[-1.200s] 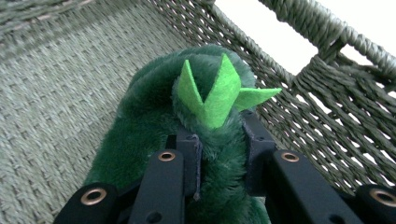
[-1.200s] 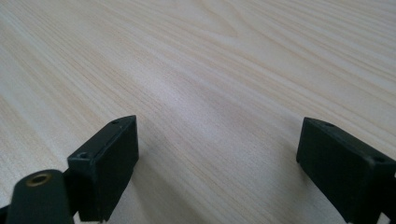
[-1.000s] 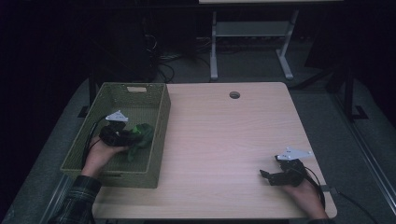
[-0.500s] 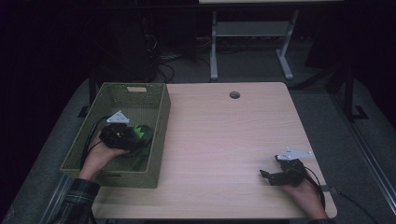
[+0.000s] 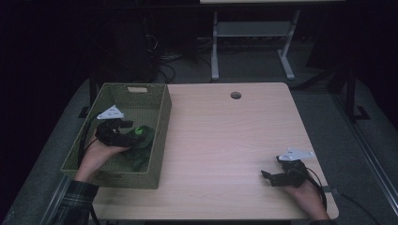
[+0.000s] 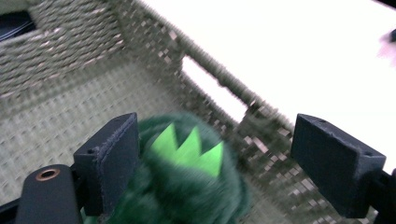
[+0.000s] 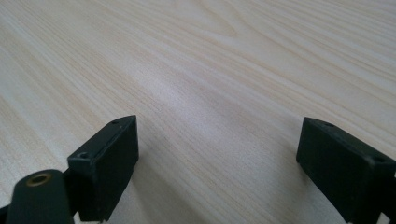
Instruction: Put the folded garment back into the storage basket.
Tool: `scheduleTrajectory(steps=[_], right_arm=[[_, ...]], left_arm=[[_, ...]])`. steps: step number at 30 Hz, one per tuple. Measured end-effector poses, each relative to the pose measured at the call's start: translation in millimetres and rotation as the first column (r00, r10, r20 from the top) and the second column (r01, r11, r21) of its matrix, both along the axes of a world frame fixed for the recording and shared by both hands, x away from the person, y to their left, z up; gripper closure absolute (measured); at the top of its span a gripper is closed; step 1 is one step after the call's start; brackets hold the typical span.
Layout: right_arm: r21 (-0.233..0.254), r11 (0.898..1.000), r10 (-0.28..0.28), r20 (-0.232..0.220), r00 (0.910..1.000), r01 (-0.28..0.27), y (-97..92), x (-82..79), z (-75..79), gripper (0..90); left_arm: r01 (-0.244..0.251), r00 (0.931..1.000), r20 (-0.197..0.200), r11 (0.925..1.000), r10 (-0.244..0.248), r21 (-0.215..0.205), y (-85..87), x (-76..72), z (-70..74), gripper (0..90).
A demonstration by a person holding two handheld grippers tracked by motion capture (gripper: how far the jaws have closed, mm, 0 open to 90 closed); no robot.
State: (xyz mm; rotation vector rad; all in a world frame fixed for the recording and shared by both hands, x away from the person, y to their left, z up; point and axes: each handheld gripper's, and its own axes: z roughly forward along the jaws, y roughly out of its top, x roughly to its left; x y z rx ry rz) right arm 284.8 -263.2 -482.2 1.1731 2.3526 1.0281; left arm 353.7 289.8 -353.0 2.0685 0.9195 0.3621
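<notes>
Green plush toy (image 5: 140, 140) inside woven basket (image 5: 141, 90), near the basket's right wall, lying on the bottom. Dark green fur, with bright green felt spikes (image 6: 189, 147) on top, seen close in the left gripper view. Left gripper (image 5: 123, 132) above the toy, inside the basket, held by left hand (image 5: 96, 154) coming over the near rim. Jaws wide apart, having just been opening; toy between them, close against one jaw, clear of the other, so no grip on it. Grey three-cornered plate (image 5: 110, 113) on top of this gripper, cable (image 5: 83, 140) trailing back over the basket's left side. Basket wall with a slot-shaped handle opening (image 6: 212, 91) just behind the toy in the left gripper view; picture blurred there.

Right gripper (image 5: 270, 177) well apart from the basket, low over wooden table (image 5: 225, 136) near its front right corner, held by right hand (image 5: 307, 192). Jaws wide open, nothing between them except bare wood grain in the right gripper view. Small round hole (image 5: 235, 95) in the table near the far edge. Plaid sleeve (image 5: 75, 199) at the bottom left of the high view.
</notes>
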Motion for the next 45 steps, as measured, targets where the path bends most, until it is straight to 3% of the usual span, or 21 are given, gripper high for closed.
scheduleTrajectory(steps=[5, 16, 26, 36, 40, 45], right_arm=[[0.0, 1.0, 0.0, 0.0, 1.0, 0.0, 0.0, 0.0, 0.0, 12.4], [-0.002, 1.0, 0.002, 0.001, 1.0, -0.002, -0.2, 0.1, 0.0, 12.4], [-0.002, 1.0, 0.003, 0.001, 1.0, -0.003, 0.0, 0.0, -0.1, 12.0], [-0.002, 1.0, 0.001, 0.0, 1.0, -0.001, 0.0, -0.5, 0.0, 12.0], [-0.003, 1.0, 0.001, 0.0, 1.0, -0.001, 0.0, -0.5, 0.0, 12.0], [-0.002, 1.0, 0.001, 0.0, 1.0, -0.001, 0.0, -0.5, 0.0, 12.0]], left_arm=[[0.029, 0.9995, 0.015, 0.9993, -0.028, -0.023, -17.2, 2.6, 8.1, 13.7], [0.095, 0.9955, 0.007, 0.9939, -0.095, -0.056, -58.9, 5.6, 15.9, 13.0], [0.15, 0.9886, 0.027, 0.9841, -0.148, -0.095, -112.2, -2.9, 19.6, 13.4], [0.191, 0.9815, 0.028, 0.9789, -0.19, -0.073, -166.2, -13.7, 5.7, 13.5], [0.205, 0.9786, 0.028, 0.9772, -0.204, -0.056, -178.2, -16.7, -2.6, 13.5], [0.221, 0.9751, 0.024, 0.9747, -0.22, -0.033, -195.7, -23.6, -25.9, 13.4]])
